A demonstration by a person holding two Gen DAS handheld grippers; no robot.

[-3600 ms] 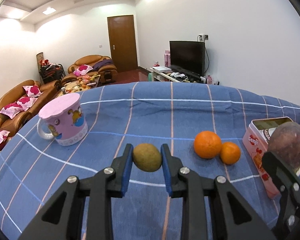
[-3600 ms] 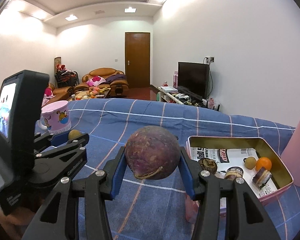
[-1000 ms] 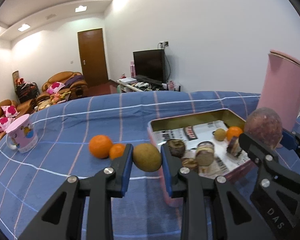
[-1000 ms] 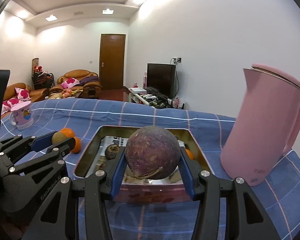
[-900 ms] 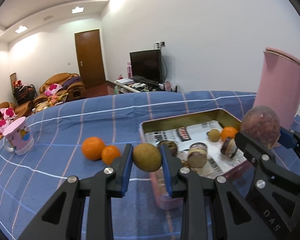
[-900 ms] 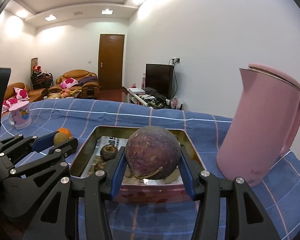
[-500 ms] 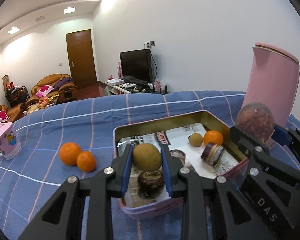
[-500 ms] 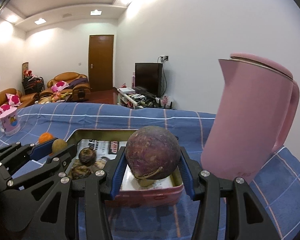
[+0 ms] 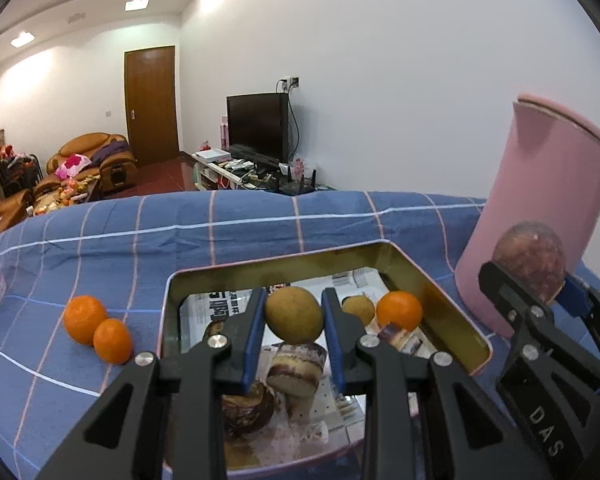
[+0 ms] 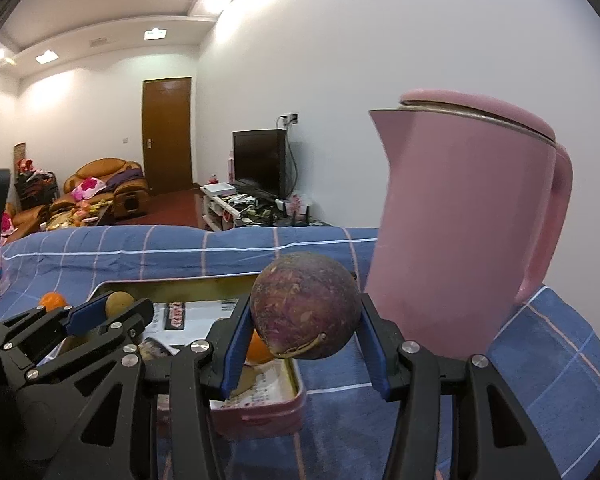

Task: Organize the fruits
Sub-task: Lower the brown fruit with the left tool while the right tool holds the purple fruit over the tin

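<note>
Left wrist only: two oranges point(image 9: 96, 328) beside tin point(image 9: 432, 280)

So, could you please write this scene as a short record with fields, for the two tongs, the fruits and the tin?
left tongs: shut on a brown-green fruit, held above the tin
right tongs: shut on a purple fruit, beside the pink jug
tin: open, paper lining, on the blue checked cloth
fruit in tin: one orange, one small brown fruit, several dark pieces
fruit outside tin: two oranges on the cloth, touching, left of the tin
</note>
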